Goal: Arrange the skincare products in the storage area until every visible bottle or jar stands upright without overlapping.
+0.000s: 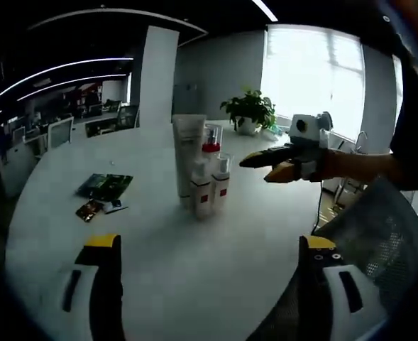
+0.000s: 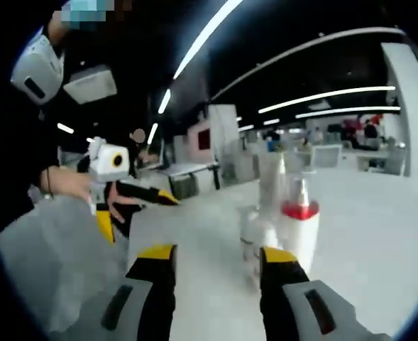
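A tight group of skincare products stands upright on the white round table (image 1: 159, 249). It holds a tall white tube (image 1: 188, 153), a bottle with a red collar (image 1: 211, 145) and two small white bottles with red labels (image 1: 201, 195) (image 1: 221, 181). My left gripper (image 1: 209, 245) is open, well short of the group. My right gripper (image 1: 255, 160) comes in from the right, its tips just beside the bottles. In the right gripper view the right gripper (image 2: 216, 256) is open with nothing between its jaws, and the red-collared bottle (image 2: 299, 220) and a small bottle (image 2: 255, 234) stand just ahead. The left gripper (image 2: 134, 202) shows at the left.
A green packet (image 1: 106, 186) and small flat items (image 1: 95, 208) lie on the table's left part. A potted plant (image 1: 250, 110) stands at the far edge. A grey mesh chair (image 1: 379, 234) is at the right, by the person's arm.
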The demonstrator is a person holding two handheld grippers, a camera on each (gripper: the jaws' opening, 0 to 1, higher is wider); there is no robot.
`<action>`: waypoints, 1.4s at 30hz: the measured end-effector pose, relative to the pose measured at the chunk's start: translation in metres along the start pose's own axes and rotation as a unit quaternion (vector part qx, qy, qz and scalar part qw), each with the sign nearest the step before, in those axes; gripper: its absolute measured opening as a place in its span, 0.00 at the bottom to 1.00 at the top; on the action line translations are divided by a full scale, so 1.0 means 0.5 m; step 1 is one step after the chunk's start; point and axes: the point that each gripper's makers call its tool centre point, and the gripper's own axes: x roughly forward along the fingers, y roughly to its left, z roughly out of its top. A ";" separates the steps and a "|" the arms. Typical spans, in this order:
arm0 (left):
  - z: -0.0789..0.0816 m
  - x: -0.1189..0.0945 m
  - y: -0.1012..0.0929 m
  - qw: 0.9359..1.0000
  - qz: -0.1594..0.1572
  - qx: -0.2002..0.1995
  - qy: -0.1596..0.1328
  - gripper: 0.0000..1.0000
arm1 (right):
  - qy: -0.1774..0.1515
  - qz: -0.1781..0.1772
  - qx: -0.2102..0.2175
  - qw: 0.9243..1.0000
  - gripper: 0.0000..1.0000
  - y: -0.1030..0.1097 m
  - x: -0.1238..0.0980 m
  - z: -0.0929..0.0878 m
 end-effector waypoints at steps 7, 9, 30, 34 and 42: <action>-0.006 -0.009 0.032 0.995 0.032 -0.096 -0.010 0.97 | -0.002 0.002 0.035 0.999 0.64 0.076 0.000 0.044; 0.002 -0.019 0.054 0.992 0.057 -0.112 -0.024 0.97 | -0.001 -0.021 0.041 0.999 0.68 0.085 0.000 0.051; -0.004 -0.175 0.114 0.991 0.128 -0.037 0.010 0.98 | 0.051 -0.183 0.063 0.980 0.92 0.112 -0.002 0.009; -0.028 -0.184 0.108 0.990 0.132 -0.048 0.035 0.96 | 0.065 -0.212 0.039 0.974 0.95 0.087 -0.014 0.005; -0.028 -0.175 0.134 0.985 0.148 -0.084 0.017 0.96 | 0.093 -0.221 -0.004 0.971 0.95 0.073 -0.039 0.004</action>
